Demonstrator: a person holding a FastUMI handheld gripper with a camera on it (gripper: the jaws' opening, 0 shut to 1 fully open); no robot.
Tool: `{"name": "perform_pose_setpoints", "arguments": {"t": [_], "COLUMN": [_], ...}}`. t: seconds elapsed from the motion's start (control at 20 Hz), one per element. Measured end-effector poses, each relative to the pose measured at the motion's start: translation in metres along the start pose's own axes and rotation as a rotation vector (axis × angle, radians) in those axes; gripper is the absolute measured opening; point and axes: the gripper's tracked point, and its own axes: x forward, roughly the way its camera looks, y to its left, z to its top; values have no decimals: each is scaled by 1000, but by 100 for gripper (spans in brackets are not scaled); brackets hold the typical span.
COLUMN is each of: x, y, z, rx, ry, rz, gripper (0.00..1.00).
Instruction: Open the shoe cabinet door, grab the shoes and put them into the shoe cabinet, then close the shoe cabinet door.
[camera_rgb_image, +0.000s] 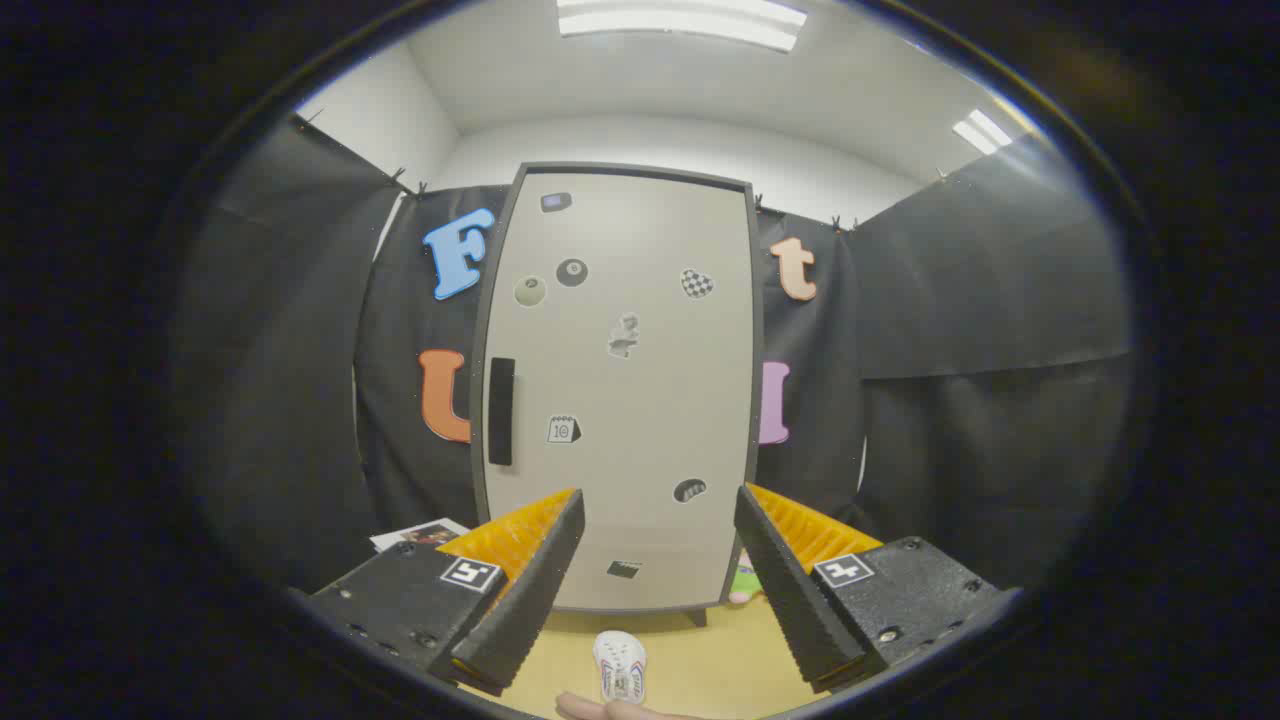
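Observation:
A tall pale shoe cabinet (620, 380) with a dark frame stands straight ahead against the booth wall. Its door is shut, with a dark vertical handle (501, 410) near its left edge and several small stickers on the front. A small white shoe (620, 665) lies on the wooden floor in front of the cabinet, below and between my fingers. My gripper (660, 520) is open, with nothing between its fingers, held well back from the door. A fingertip of a person's hand (610, 709) shows just below the shoe.
A small pink and green object (744, 583) lies at the cabinet's lower right corner, partly hidden by my right finger. A printed sheet (420, 533) lies on the floor to the cabinet's left. Black cloth walls close in both sides.

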Motion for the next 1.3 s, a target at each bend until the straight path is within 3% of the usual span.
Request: {"name": "perform_pose_setpoints", "arguments": {"t": [0.75, 1.0, 1.3], "x": [5, 35, 81], "y": [6, 17, 73], "z": [-2, 12, 26], "rx": [32, 73, 47], "ry": [37, 22, 81], "rz": [32, 103, 297], "gripper": [99, 99, 99]}}
